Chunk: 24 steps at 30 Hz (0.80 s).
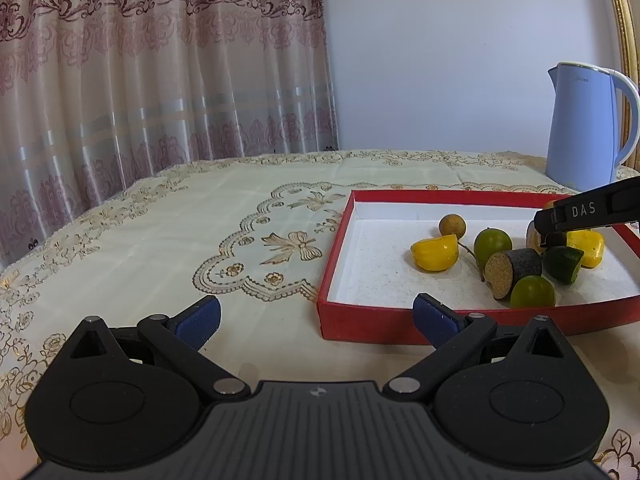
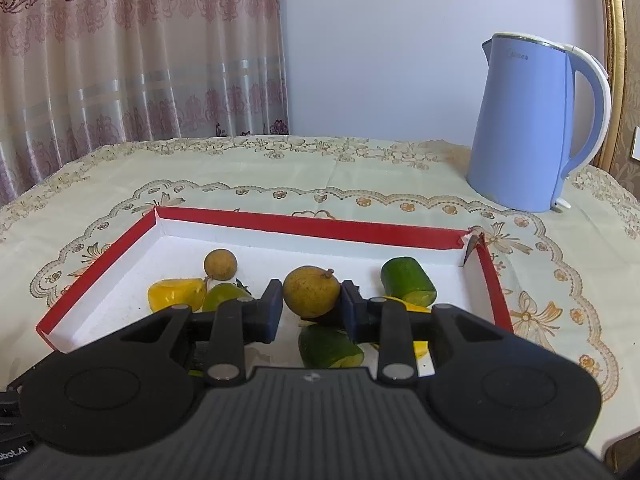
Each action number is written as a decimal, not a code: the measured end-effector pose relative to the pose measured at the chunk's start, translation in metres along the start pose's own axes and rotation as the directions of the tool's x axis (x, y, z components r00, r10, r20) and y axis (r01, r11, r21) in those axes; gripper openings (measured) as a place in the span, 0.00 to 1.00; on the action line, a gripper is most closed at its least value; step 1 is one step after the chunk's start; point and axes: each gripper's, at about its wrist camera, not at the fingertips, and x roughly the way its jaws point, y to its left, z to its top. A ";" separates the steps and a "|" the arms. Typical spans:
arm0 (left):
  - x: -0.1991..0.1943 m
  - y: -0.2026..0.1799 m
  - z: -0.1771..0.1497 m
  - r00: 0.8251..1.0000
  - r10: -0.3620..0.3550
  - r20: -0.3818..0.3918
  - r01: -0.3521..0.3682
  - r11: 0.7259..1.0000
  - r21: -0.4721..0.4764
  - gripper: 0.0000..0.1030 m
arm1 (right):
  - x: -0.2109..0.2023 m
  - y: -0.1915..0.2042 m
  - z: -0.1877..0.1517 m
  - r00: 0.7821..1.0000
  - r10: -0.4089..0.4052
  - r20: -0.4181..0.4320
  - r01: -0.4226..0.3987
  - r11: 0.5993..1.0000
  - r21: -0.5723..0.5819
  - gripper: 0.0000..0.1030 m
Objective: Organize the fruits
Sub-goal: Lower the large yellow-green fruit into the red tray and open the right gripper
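A red box [image 1: 352,326] with a white inside holds several toy fruits: a yellow piece [image 1: 435,254], a small brown ball [image 1: 452,225], green balls [image 1: 493,245], a dark cut cylinder [image 1: 514,271] and green cut pieces [image 2: 408,286]. My left gripper [image 1: 316,318] is open and empty above the cloth at the box's near left corner. My right gripper [image 2: 310,306] is inside the box, its pads shut on a brown-yellow fruit [image 2: 311,291]. The right gripper also shows in the left wrist view [image 1: 554,236].
A blue electric kettle [image 2: 528,124] stands at the back right of the table. A cream embroidered tablecloth [image 1: 160,240] covers the table. A patterned curtain [image 1: 140,60] hangs behind on the left. A gold frame edge [image 2: 614,40] is at the far right.
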 end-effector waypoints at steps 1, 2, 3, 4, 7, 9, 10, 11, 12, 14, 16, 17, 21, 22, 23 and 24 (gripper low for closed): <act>0.000 0.000 0.000 1.000 -0.003 -0.004 0.003 1.000 0.000 1.00 | 0.000 0.000 0.000 1.000 0.000 -0.001 0.000 1.000 0.000 0.28; 0.000 0.000 0.000 1.000 -0.004 -0.004 0.004 1.000 -0.002 1.00 | 0.001 0.000 -0.001 1.000 0.000 -0.002 0.000 1.000 0.000 0.28; -0.001 -0.001 -0.001 1.000 -0.005 -0.005 0.005 1.000 -0.004 1.00 | 0.001 0.000 -0.001 1.000 0.000 -0.001 0.000 1.000 0.000 0.28; -0.001 0.000 -0.001 1.000 -0.006 -0.006 0.006 1.000 -0.006 1.00 | 0.001 0.000 -0.001 1.000 -0.001 -0.001 0.001 1.000 0.000 0.28; 0.000 0.001 -0.001 1.000 -0.013 -0.010 0.012 1.000 -0.015 1.00 | 0.002 0.000 0.000 1.000 -0.003 -0.002 0.003 1.000 0.002 0.28; 0.000 0.001 0.000 1.000 -0.016 -0.013 0.015 1.000 -0.019 1.00 | 0.003 0.000 0.000 1.000 -0.003 -0.003 0.003 1.000 0.002 0.28; -0.001 0.000 -0.001 1.000 -0.016 -0.013 0.016 1.000 -0.020 1.00 | 0.003 0.001 -0.001 1.000 -0.003 -0.003 0.003 1.000 0.003 0.28; 0.000 0.001 0.000 1.000 -0.015 -0.013 0.015 1.000 -0.019 1.00 | 0.003 0.001 -0.001 1.000 -0.003 -0.003 0.003 1.000 0.003 0.28; 0.000 0.001 0.000 1.000 -0.015 -0.012 0.015 1.000 -0.018 1.00 | 0.003 0.001 -0.001 1.000 -0.003 -0.003 0.003 1.000 0.003 0.28; 0.000 0.001 0.000 1.000 -0.015 -0.012 0.015 1.000 -0.019 1.00 | 0.003 0.001 -0.001 1.000 -0.004 -0.003 0.004 1.000 0.003 0.28; 0.000 0.001 0.000 1.000 -0.016 -0.013 0.016 1.000 -0.020 1.00 | 0.003 0.001 0.000 1.000 -0.003 -0.004 0.003 1.000 0.001 0.28; 0.000 0.001 0.000 1.000 -0.016 -0.013 0.016 1.000 -0.020 1.00 | 0.004 0.002 0.000 1.000 -0.004 -0.004 0.004 1.000 0.000 0.28; 0.002 0.004 0.001 0.999 -0.031 -0.019 0.030 0.999 -0.027 1.00 | 0.006 0.004 0.002 1.000 -0.008 -0.007 0.008 1.000 -0.002 0.28; 0.002 0.005 0.001 0.999 -0.032 -0.019 0.031 0.999 -0.029 1.00 | 0.006 0.004 0.002 1.000 -0.010 -0.009 0.010 1.000 -0.001 0.28; 0.002 0.005 0.001 0.999 -0.033 -0.020 0.032 0.999 -0.032 1.00 | 0.006 0.004 0.003 1.000 -0.013 -0.010 0.013 1.000 0.001 0.28; 0.002 0.005 0.001 0.999 -0.034 -0.021 0.033 0.999 -0.033 1.00 | 0.007 0.004 0.003 1.000 -0.015 -0.013 0.015 1.000 0.004 0.28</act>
